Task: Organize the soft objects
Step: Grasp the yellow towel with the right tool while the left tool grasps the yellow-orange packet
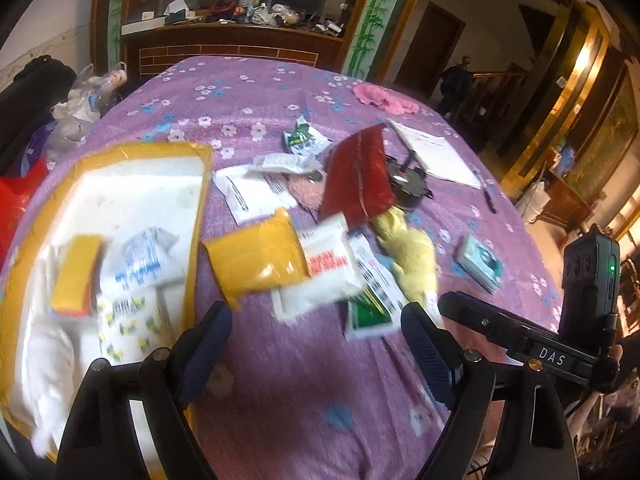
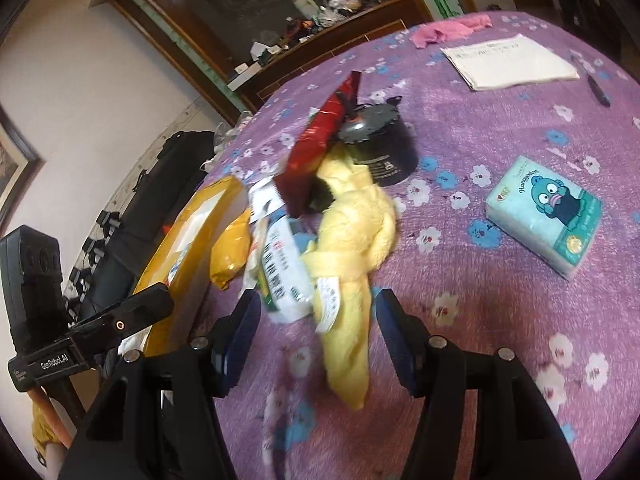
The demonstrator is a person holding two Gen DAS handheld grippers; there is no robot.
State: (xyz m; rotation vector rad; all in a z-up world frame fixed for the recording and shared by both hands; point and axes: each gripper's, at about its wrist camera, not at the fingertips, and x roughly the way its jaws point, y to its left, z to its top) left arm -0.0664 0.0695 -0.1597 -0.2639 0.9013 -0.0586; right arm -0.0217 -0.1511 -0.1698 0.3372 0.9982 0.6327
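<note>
We have both tongs spread wide, gripping nothing: the right gripper (image 2: 314,330) straddles the limp yellow plush cloth (image 2: 348,240), which lies just beside the black cylindrical jar (image 2: 384,152). It looks light and floppy; we would pinch its bunched knot. The left gripper (image 1: 316,344) hovers nearby.

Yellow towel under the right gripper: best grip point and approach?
Take the yellow towel by its near tail, the free strip lying flat on the purple cloth and pointing at the open right gripper. Come straight forward and down, jaws straddling the strip crosswise. The far end is knotted and tucked under the red packet, beside the black jar, so avoid it.
</note>
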